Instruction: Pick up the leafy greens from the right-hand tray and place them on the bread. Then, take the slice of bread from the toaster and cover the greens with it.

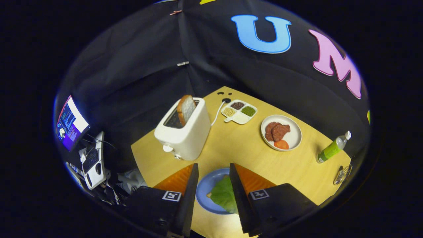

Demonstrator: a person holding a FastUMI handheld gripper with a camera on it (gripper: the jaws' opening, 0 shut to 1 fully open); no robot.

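Observation:
A green leaf [223,195] lies on a blue plate [204,190] on the wooden table, covering the bread under it except a sliver of crust at the leaf's left side. My gripper [214,172] hangs above the plate, open, with the leaf seen in the gap between its two fingers and nothing held. Beyond the fingers to the left stands a white toaster [185,130] with a slice of bread [186,108] sticking up out of its slot.
A white plate [295,137] with meat patties and a tomato slice sits beyond the fingers to the right. A divided dish of grains [239,111] stands at the back. A green bottle [332,147] lies near the table's right edge. A laptop and desk gear stand off the table's left side.

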